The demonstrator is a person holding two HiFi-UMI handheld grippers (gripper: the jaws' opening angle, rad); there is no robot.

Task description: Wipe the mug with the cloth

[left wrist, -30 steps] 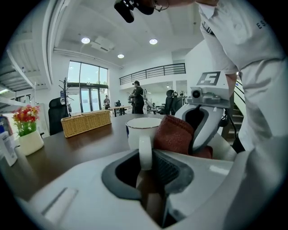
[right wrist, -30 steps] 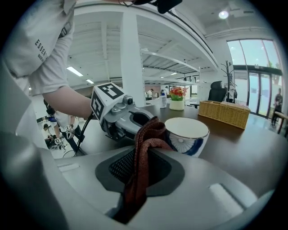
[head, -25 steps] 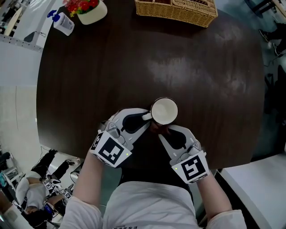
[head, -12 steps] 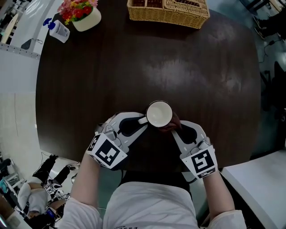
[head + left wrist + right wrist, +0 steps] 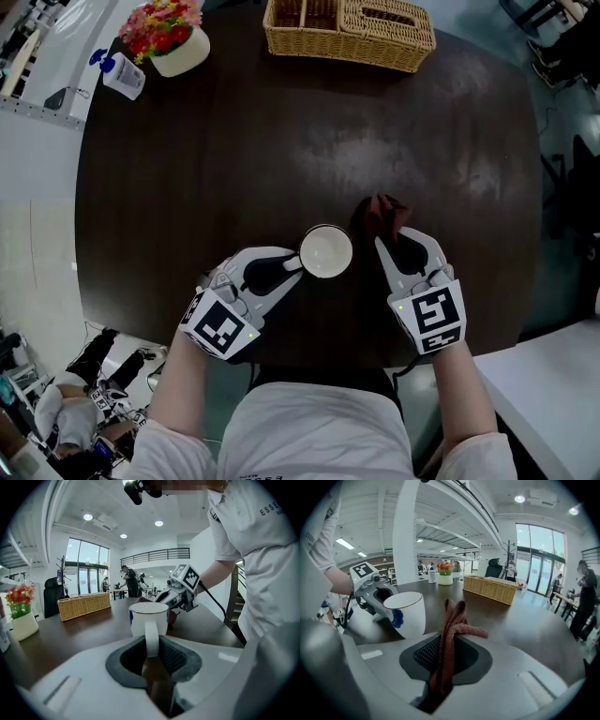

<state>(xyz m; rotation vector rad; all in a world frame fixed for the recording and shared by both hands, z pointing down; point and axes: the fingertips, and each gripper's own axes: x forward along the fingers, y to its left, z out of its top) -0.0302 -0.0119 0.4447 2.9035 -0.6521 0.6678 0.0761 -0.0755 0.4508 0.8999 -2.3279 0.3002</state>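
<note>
Since half a sec ago the right gripper [image 5: 394,240] has pulled off to the right and taken the cloth [image 5: 380,214] away from the mug [image 5: 326,250]. Cloth and mug now sit apart, w/ bare table [image 5: 281,141] btwn them. The mug has also slid a touch toward the person.

Right gripper [image 5: 445,645]: jaws pinched on the cloth [image 5: 452,620], a reddish-brown knit. It is bunched into a fold that stands up from the jaws and flops over to the right at the top.

Left gripper [image 5: 291,265]: jaws clamped on the mug's handle [image 5: 151,639]. In the left gripper view [image 5: 151,645] the mug [image 5: 149,616] is upright, white w/ a thin dark rim line. The right gripper view shows a blue mark on the mug's [image 5: 405,613] side. It prob. rests on the table, but its base is hidden in every view.

The two grippers lie side by side near the table's near edge, the mug just left of the cloth.

Further out, a wicker basket [image 5: 349,28] sits at the far edge. A white pot of red flowers [image 5: 169,37] is at the far-left corner, w/ a pump bottle [image 5: 117,73] just beside it. Beyond the table, the gripper views show a bright hall w/ people standing by tall windows.
</note>
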